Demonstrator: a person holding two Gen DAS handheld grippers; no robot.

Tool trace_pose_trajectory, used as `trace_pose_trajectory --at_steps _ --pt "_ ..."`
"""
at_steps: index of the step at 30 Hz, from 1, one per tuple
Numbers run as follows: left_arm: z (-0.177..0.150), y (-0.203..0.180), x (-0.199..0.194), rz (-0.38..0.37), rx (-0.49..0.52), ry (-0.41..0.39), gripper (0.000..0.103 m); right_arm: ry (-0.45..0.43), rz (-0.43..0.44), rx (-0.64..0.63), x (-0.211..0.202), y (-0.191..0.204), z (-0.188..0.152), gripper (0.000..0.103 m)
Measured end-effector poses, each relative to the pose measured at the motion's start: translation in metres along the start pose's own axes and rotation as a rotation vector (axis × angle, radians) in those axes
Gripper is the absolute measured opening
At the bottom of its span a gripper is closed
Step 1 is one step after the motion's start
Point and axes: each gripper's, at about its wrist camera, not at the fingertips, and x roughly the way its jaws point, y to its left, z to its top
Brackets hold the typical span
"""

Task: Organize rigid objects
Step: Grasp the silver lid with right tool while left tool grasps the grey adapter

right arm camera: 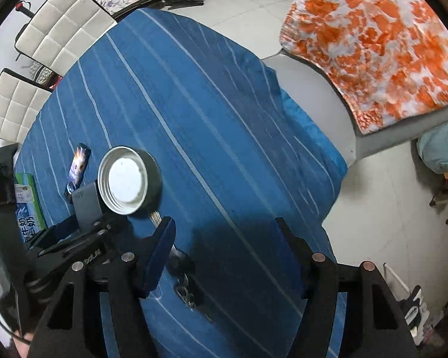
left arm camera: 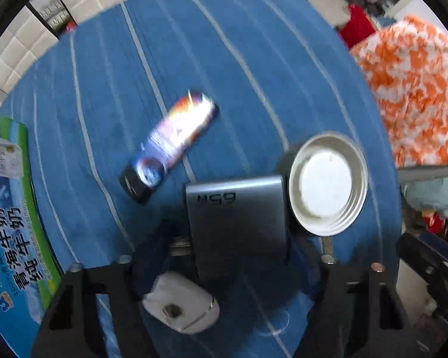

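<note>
One blue striped cloth [right arm camera: 212, 125], tiled floor [right arm camera: 382, 203]

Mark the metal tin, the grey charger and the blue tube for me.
metal tin [left arm camera: 328, 185]: left wrist view, on its white inner base.
grey charger [left arm camera: 239, 223]: left wrist view, middle of its flat top face.
blue tube [left arm camera: 176, 137]: left wrist view, middle of its printed body.

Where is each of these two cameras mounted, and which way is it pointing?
Left wrist: sits on the left gripper, looking down at a grey charger, metal lid and tube; its black fingers show.
Right wrist: sits on the right gripper, looking down at blue striped cloth; own fingers and the other gripper show.
Shared: charger, lid, tube, milk carton.
</note>
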Motion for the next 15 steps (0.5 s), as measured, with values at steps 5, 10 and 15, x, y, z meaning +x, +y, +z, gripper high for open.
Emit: trace_pose_trajectory --at_steps 5,10,15 --pt "-0.003 0.029 -0.005 0.018 -0.073 -0.014 0.069 0.002 0.044 -0.041 0.006 0.026 0.017 0.069" --pt "-0.002 0.053 -0.006 0.007 -0.149 -0.004 0.07 0.02 0.07 -0.088 0.024 0.064 0.032 0.075" --pt "0.009 0.052 -0.004 0.045 -0.134 0.011 0.075 0.081 0.059 -0.099 0.052 0.085 0.046 0.078"
